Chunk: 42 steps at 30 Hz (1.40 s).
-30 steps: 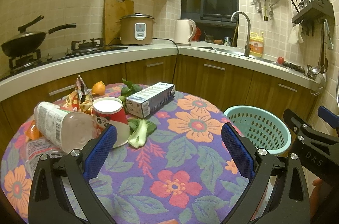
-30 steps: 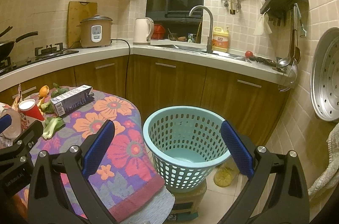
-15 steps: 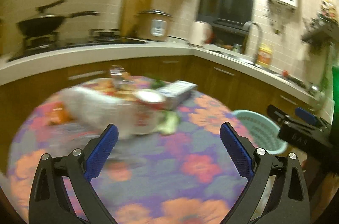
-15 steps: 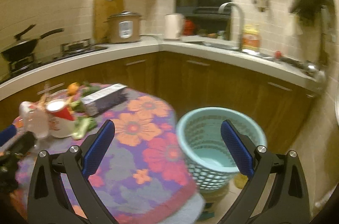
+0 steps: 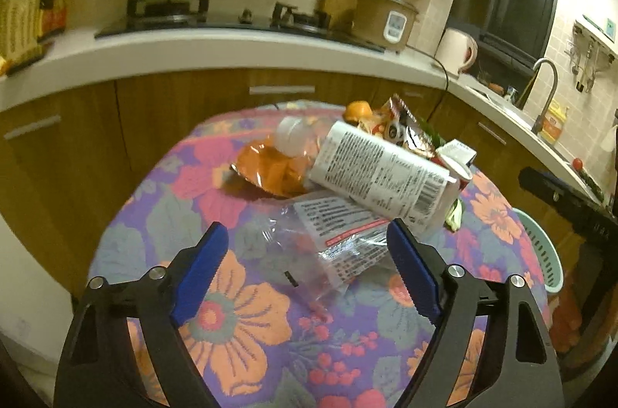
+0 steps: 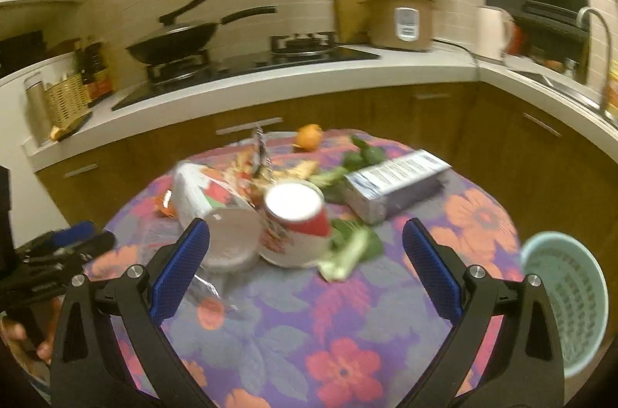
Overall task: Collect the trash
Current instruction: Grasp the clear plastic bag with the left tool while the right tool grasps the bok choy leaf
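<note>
Trash lies heaped on the round floral table (image 5: pixel 216 323). A clear printed plastic wrapper (image 5: pixel 340 234) lies flat between the pads of my left gripper (image 5: pixel 305 234), whose jaws are closing but do not touch it. Just behind it a big clear bottle with a white label (image 5: pixel 382 176) lies on its side, next to an orange foil wrapper (image 5: pixel 270 168) and a torn snack bag (image 5: pixel 405 130). My right gripper (image 6: pixel 307 230) stands open, with nothing in it, short of a red paper cup (image 6: pixel 297 211) and the bottle's base (image 6: pixel 228 242).
A grey carton (image 6: pixel 398 184), leafy greens (image 6: pixel 347 253) and an orange (image 6: pixel 309 137) also lie on the table. A light teal basket (image 6: pixel 564 303) stands off the table's right edge. Wooden cabinets and a counter with a stove and wok ring the far side.
Both views have swung left, away from the basket and onto the trash pile. The left gripper now hangs over the clear wrapper with its jaws a little narrower.
</note>
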Tool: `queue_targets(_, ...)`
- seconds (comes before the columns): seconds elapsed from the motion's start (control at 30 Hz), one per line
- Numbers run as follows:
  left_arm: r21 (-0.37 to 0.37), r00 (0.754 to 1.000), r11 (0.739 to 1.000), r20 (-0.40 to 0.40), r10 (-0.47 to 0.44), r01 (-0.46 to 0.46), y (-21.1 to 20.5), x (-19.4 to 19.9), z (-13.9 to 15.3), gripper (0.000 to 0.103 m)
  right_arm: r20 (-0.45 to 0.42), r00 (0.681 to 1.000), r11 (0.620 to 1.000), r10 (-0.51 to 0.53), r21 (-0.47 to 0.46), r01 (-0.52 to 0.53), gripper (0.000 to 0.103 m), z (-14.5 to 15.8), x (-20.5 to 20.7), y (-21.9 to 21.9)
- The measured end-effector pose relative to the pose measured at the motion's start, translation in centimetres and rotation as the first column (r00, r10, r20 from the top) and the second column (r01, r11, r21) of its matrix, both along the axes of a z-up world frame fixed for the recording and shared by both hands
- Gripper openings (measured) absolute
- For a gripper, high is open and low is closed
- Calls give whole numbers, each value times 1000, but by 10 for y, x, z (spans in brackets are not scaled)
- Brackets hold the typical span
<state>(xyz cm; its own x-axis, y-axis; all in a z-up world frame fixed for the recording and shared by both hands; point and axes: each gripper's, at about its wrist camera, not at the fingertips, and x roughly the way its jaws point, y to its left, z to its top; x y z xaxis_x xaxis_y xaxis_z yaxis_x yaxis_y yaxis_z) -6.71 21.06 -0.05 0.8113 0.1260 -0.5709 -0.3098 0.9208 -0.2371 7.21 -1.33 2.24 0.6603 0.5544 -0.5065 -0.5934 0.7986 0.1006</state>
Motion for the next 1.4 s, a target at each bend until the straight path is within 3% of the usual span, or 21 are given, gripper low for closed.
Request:
queue_targets(0.2, -90, 997, 994, -32, -64, 61, 9, 27, -19, 79, -132, 988, 997, -78, -27, 75, 92, -34, 52, -17)
queue_targets(0.4, -183, 993, 979, -59, -100, 88, 24, 45, -34, 79, -231, 972, 992, -40, -126, 11, 89, -74, 76, -16)
queue_targets(0.53, -210, 992, 974, -76, -103, 85, 26, 52, -42, 76, -234, 971, 987, -40, -164, 1, 86, -78, 80, -8)
queue_targets(0.67, -223, 990, 969, -72, -120, 102, 24, 54, -43, 71, -275, 960, 983, -44, -185, -8, 71, -86, 94, 2)
queue_targets(0.87, -237, 985, 964, -85, -148, 124, 19, 57, -46, 48, -277, 961, 975, 11, -211, -72, 39, -91, 89, 15)
queue_targets(0.93, -246, 981, 959, -92, -168, 141, 16, 56, -47, 35, -274, 961, 974, 23, -209, -83, 32, -90, 86, 16)
queue_targets(1.0, -274, 975, 947, -91, -201, 170, 12, 55, -50, 13, -272, 962, 975, 32, -202, -89, 26, -89, 84, 15)
queue_targets(1.03, -280, 973, 942, -87, -215, 184, 10, 53, -51, 12, -269, 963, 976, 30, -202, -87, 24, -88, 83, 14)
queue_targets(1.07, -273, 973, 944, -84, -216, 186, 8, 51, -51, 11, -272, 962, 976, 23, -201, -80, 8, -88, 83, 12)
queue_targets(1.13, -254, 972, 947, -74, -222, 197, 1, 47, -48, 0, -288, 957, 983, 23, -167, -74, 7, -87, 84, 5)
queue_targets(1.4, -268, 960, 927, -30, -280, 262, -16, 25, -37, 0, -258, 966, 995, 1, -92, -26, 2, -70, 68, -30)
